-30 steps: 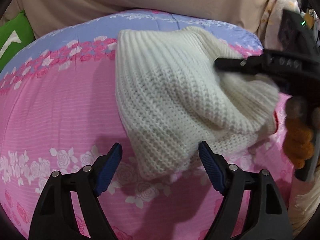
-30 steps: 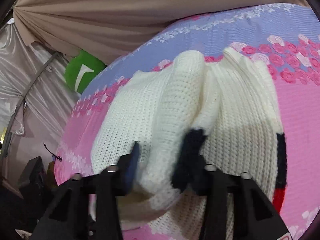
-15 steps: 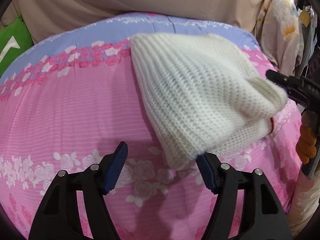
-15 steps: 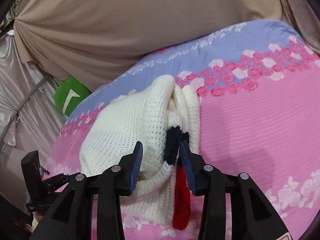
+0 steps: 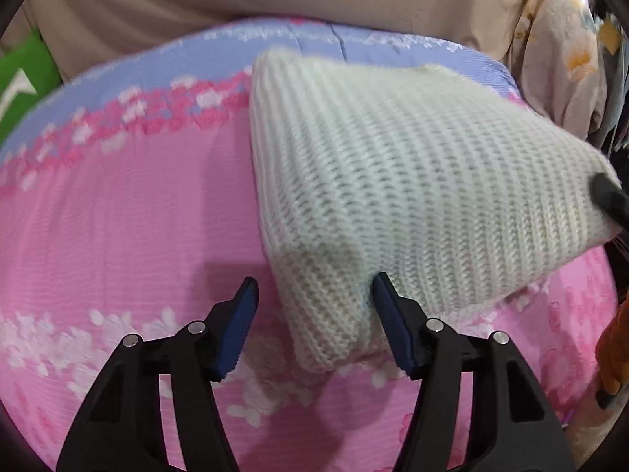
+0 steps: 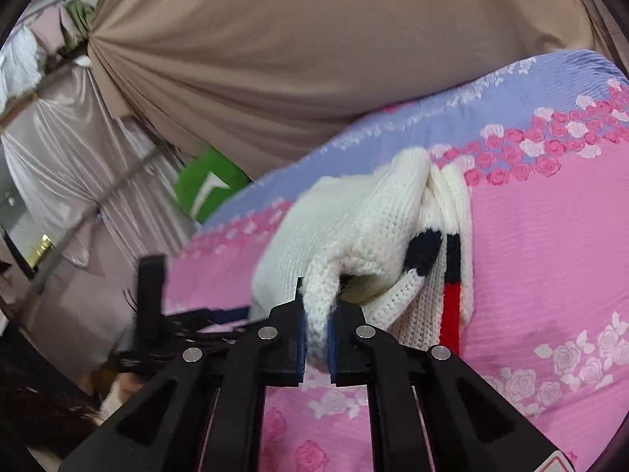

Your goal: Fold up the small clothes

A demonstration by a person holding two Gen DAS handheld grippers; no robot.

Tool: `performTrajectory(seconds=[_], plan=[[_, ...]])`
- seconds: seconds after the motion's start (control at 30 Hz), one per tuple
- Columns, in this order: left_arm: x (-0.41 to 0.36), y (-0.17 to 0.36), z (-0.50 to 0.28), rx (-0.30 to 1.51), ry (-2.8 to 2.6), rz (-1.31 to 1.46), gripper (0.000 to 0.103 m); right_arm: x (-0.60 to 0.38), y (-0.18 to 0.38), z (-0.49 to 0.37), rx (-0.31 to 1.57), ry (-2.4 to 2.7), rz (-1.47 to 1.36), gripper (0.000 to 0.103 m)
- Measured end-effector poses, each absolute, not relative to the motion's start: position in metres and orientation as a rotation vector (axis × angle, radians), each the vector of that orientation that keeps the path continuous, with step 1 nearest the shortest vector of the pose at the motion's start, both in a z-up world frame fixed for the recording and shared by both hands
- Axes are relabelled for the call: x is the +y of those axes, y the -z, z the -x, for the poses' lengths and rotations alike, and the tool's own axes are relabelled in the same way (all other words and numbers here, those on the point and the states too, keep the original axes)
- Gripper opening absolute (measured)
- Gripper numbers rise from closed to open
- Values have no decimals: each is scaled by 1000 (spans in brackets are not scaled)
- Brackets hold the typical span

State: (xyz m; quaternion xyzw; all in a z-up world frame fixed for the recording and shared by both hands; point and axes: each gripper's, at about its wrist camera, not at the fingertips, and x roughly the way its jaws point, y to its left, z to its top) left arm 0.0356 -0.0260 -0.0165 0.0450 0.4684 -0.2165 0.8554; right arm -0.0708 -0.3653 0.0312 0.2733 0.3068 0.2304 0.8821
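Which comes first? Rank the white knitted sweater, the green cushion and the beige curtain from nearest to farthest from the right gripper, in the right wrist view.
1. White knitted sweater, pinched in the right gripper.
2. Green cushion, behind, to the left.
3. Beige curtain, backdrop across the top.

White knit sweater (image 5: pixel 412 181) lies folded on pink flower sheet (image 5: pixel 118 216). Left gripper (image 5: pixel 314 314) is closing w/ sweater's near corner btwn its blue pads (image 5: pixel 240 322); right pad touches it, left pad doesn't. Green pillow (image 5: pixel 23 78) far left.

Chunky cream knitted sweater (image 5: pixel 412 181) — rough, ribbed wool; printed cotton bedsheet (image 5: pixel 118 216) — matt, finely crinkled; satin curtain (image 6: pixel 59 165), glossy.
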Motion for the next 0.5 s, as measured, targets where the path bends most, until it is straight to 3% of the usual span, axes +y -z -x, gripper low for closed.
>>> performTrajectory(seconds=[0.1, 0.17, 0.5], plan=[[-30, 22, -32, 982, 451, -123, 59, -364, 27, 49, 866, -281, -472, 6], [-33, 25, -31, 986, 444, -135, 59, -363, 32, 51, 845, -311, -512, 6], [-18, -32, -12, 858, 494, -79, 60, -370, -41, 51, 675, -285, -465, 53]])
